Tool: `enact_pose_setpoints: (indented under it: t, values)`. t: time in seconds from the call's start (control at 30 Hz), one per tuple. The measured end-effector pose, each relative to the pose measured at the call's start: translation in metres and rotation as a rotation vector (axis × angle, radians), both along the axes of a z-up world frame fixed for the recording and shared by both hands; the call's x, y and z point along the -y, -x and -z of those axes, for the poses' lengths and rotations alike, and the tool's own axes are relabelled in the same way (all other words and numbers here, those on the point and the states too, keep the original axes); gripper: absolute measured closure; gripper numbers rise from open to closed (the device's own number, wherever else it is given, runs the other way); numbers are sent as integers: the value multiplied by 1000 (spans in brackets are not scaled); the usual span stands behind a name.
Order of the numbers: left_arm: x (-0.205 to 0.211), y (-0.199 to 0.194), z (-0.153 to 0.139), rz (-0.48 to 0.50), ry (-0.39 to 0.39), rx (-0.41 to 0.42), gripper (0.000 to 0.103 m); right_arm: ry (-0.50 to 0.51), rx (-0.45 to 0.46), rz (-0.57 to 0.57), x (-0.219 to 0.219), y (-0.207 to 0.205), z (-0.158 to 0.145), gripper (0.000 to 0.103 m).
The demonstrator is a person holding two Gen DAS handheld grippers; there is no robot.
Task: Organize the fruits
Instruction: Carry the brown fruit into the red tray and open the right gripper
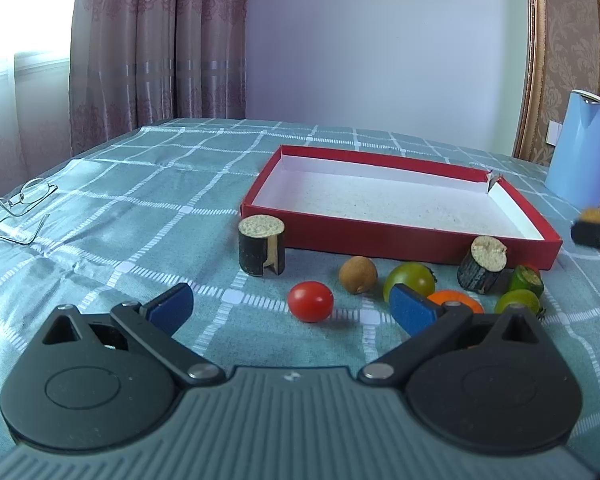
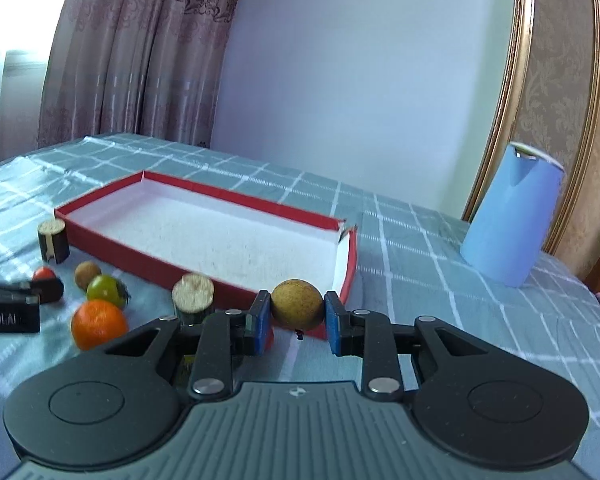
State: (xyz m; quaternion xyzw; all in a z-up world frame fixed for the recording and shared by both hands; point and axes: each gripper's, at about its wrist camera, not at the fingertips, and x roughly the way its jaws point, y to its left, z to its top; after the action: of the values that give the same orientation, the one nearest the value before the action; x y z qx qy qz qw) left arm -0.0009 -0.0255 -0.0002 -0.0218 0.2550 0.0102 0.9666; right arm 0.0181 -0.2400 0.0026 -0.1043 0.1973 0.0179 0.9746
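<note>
- Left wrist view: the left tongs (image 1: 292,306) hang spread and empty at lower centre, a red tomato (image 1: 310,301) between their fingers; the red box (image 1: 400,236) sits mid-frame on the checked cloth (image 1: 140,220).
- Right wrist view: the right tongs (image 2: 297,320) pinch a brown round fruit (image 2: 297,309) at centre frame, before the red box's near corner; an orange (image 2: 99,324) lies lower left.

White lettering is showing on the black side of the left gripper (image 2: 8,316), at the left edge of the right wrist view. It is reading roughly "Robot.AI", with the first letter cut off by the frame edge, so that reading is uncertain. A small pale emblem is sitting at the top middle of each gripper's grey ribbed body, too small to read as any letter or brand. No other text, number or sign is showing anywhere in either view.
</note>
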Motion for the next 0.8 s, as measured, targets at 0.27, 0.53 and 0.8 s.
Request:
enact_pose_setpoints:
  t: [0.27, 0.53, 0.8]
  values:
    - [1, -3, 1, -3, -10, -9, 0, -133, -39, -2, 8, -58, -21, 75]
    - [-1, -3, 2, 5, 3, -3, 0, -176, -148, 15, 5, -112, 1, 75]
    - [-2, -4, 2, 8, 14, -5, 0, -196, -186, 43, 6, -124, 16, 75]
